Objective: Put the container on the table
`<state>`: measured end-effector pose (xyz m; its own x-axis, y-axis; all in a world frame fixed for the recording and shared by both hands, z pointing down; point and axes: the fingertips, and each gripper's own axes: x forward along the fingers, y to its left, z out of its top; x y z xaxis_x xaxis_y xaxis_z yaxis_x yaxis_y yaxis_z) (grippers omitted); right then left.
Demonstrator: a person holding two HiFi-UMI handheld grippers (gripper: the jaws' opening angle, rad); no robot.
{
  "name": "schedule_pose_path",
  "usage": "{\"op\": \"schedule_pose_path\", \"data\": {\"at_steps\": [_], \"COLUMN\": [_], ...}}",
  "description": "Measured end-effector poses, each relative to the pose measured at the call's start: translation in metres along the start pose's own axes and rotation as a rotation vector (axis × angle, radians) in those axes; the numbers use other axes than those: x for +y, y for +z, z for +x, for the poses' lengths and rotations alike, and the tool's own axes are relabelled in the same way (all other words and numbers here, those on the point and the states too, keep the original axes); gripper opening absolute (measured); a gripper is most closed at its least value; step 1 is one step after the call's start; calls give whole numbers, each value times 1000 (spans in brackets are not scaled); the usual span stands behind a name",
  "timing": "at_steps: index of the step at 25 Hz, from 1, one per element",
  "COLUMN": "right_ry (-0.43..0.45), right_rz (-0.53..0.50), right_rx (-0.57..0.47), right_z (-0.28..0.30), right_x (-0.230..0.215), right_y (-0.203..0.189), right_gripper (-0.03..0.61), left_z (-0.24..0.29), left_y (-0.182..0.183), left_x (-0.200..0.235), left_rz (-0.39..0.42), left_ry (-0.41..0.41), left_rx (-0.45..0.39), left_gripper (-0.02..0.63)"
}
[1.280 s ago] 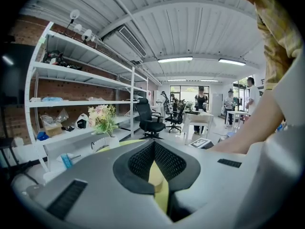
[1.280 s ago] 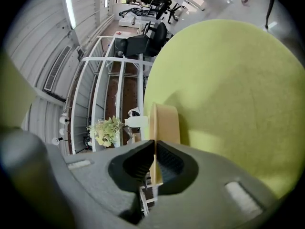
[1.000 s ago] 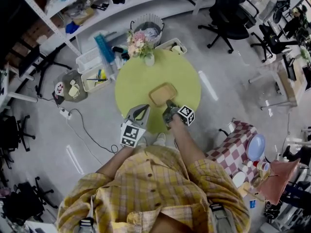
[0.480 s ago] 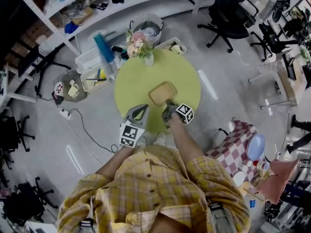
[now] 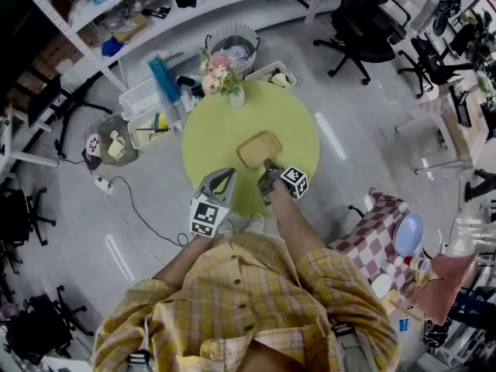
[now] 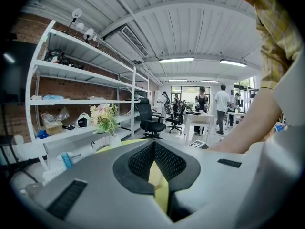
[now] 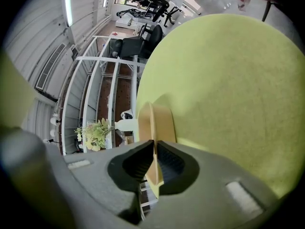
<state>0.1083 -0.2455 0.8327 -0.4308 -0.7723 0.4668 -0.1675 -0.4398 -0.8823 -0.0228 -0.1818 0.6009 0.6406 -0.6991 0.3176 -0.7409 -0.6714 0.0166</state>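
A shallow tan container [image 5: 260, 149] rests on the round green table [image 5: 225, 126], near its front edge. My right gripper [image 5: 269, 169] is at the container's near rim. In the right gripper view the thin rim of the container [image 7: 155, 120] stands between the jaws of the right gripper [image 7: 155, 144]. Those jaws have just been opening slightly, and the pads still lie against the rim. My left gripper [image 5: 230, 170] hovers at the table's front left edge, shut and empty. In its own view the left gripper [image 6: 153, 144] shows only green tabletop behind its pads.
A vase of flowers [image 5: 225, 72] stands at the table's far edge. Bins and a wire wastebasket [image 5: 235, 41] crowd the floor behind the table, below white shelving [image 5: 101, 22]. Office chairs [image 5: 364, 22] stand at the back right. A checkered stool [image 5: 372, 235] is at my right.
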Motion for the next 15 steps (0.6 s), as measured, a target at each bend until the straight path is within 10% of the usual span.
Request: {"op": "schedule_pose_path", "data": {"at_steps": [15], "right_ry": [5], "right_rz": [-2], "right_rx": [17], "right_z": [-4], "right_x": [-3], "right_y": [0], "right_gripper": [118], "left_z": [0], "left_y": [0], "left_x": [-1], "left_rz": [2], "left_ry": [-8], "left_rx": [3], "left_gripper": [5]}}
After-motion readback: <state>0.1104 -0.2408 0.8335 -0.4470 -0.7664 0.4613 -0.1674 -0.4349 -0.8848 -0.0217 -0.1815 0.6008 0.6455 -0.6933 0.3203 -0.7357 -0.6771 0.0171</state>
